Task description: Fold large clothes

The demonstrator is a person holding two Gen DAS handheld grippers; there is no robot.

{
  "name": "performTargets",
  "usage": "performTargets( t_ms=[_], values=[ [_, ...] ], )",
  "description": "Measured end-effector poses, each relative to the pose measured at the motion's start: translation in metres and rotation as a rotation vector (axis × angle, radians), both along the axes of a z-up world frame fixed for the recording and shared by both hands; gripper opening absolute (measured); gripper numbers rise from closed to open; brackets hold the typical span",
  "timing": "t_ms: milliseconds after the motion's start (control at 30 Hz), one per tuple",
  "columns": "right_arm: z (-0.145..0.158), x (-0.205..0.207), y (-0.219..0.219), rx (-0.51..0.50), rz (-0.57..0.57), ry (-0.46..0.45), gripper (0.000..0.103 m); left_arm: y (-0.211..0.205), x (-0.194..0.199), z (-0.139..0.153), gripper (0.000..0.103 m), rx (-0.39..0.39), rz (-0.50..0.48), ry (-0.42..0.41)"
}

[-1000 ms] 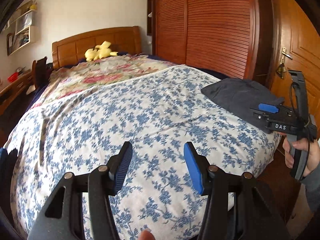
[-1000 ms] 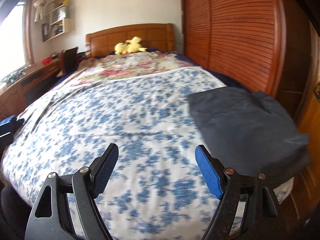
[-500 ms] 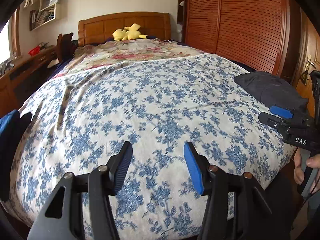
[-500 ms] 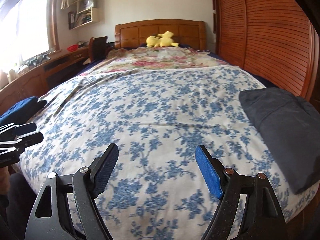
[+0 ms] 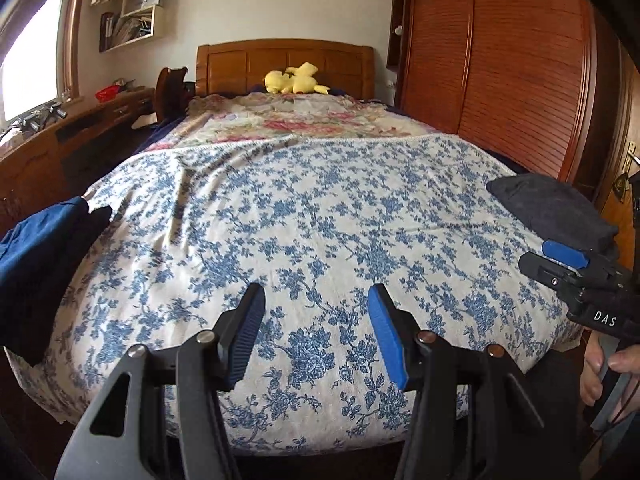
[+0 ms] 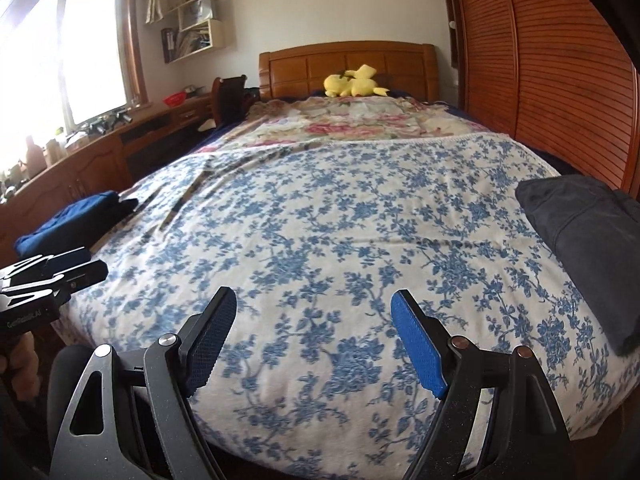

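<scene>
A folded dark grey garment lies on the bed's right edge; it also shows in the right wrist view. A dark blue garment lies bunched at the bed's left edge, also in the right wrist view. My left gripper is open and empty above the foot of the bed. My right gripper is open and empty beside it. Each gripper shows at the edge of the other's view: the right one and the left one.
The bed has a blue floral cover, with a pink floral blanket and a yellow plush toy by the wooden headboard. Wooden wardrobe doors stand on the right. A long wooden desk runs under the window on the left.
Both grippers have swung left and pulled back from the grey garment. The blue garment on the left edge has come into view. Both jaws stay open.
</scene>
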State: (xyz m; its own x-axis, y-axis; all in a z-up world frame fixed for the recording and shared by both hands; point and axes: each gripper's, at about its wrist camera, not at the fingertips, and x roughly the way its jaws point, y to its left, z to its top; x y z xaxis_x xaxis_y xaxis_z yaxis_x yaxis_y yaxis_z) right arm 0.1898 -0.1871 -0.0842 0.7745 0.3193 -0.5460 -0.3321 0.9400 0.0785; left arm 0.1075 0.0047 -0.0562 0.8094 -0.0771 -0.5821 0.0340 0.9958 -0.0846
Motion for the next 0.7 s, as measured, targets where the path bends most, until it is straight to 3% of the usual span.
performTargets(
  t_ms=[367, 700],
  values=[
    [0.073, -0.048, 0.007, 0.055, 0.011, -0.19, 0.082, 0.006, -0.044, 0.063, 0.053, 0.0, 0.018, -0.168],
    [0.091, -0.065, 0.001, 0.075, -0.016, -0.255, 0.082, 0.012, -0.065, 0.083, 0.053, 0.02, 0.052, -0.241]
  ],
)
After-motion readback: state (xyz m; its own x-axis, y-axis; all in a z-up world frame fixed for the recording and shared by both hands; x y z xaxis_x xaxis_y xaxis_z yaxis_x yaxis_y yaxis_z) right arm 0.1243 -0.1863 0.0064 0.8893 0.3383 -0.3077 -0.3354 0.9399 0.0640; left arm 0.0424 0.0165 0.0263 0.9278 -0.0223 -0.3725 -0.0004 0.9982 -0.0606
